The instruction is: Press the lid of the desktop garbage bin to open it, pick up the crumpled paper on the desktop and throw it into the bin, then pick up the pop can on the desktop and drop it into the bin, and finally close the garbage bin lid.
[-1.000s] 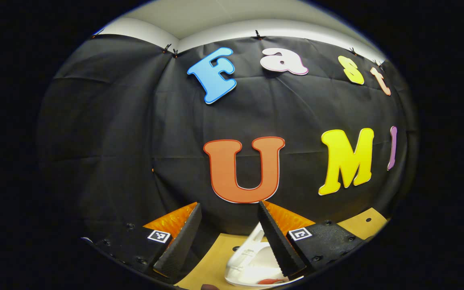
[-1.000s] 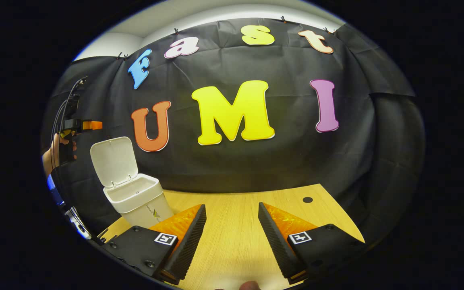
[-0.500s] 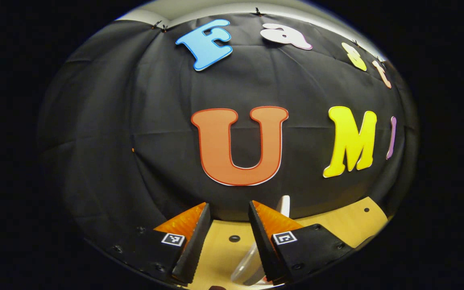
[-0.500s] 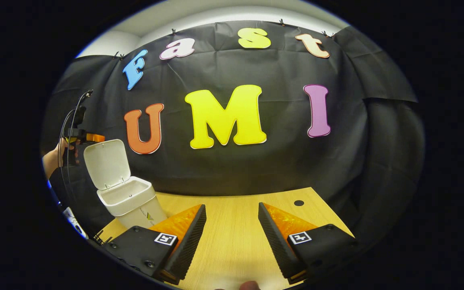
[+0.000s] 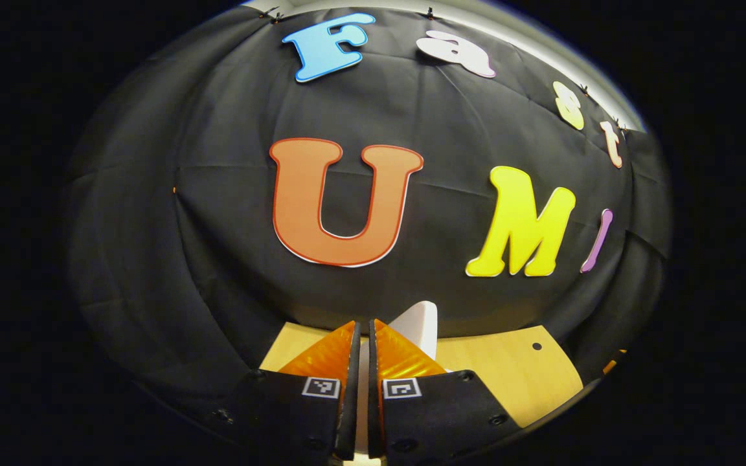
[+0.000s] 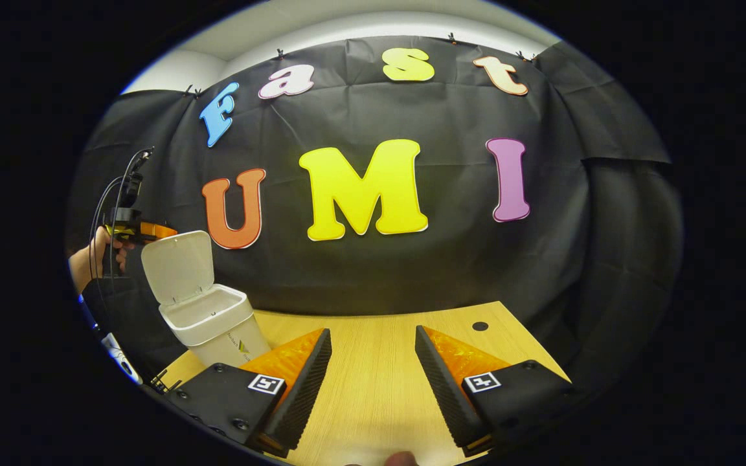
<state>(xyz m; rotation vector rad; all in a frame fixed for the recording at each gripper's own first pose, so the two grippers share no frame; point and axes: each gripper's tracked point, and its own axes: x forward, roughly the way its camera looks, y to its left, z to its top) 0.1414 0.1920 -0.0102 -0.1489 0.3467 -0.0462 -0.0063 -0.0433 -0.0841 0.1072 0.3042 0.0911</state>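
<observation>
The white garbage bin (image 6: pixel 214 327) stands on the wooden bench (image 6: pixel 379 382) at its back left corner, close to the black cloth wall, and serves as the landmark here. Its lid (image 6: pixel 177 266) is swung up on the rear hinge and stands nearly upright above the open mouth, the inside of the lid facing the bench. In the right gripper view the left tongs (image 6: pixel 153 230) sit just behind the top edge of that lid, level with it and right beside it; whether they touch it cannot be told. A hand (image 6: pixel 98 255) holds them from the far side of the bin, with dark cables rising above it. In the left gripper view the left tongs (image 5: pixel 361 362) are pressed together with only a thin slit between the two fingers and nothing pinched in it, and the white edge of the lid (image 5: pixel 419 327) rises just beyond and to the right of their tips. The right tongs (image 6: pixel 373 362) are spread wide and hold nothing, hovering over bare bench well to the right of the bin and nearer the front edge. A small dark round hole (image 6: pixel 480 326) marks the bench farther right of the bin, near the wall.
</observation>
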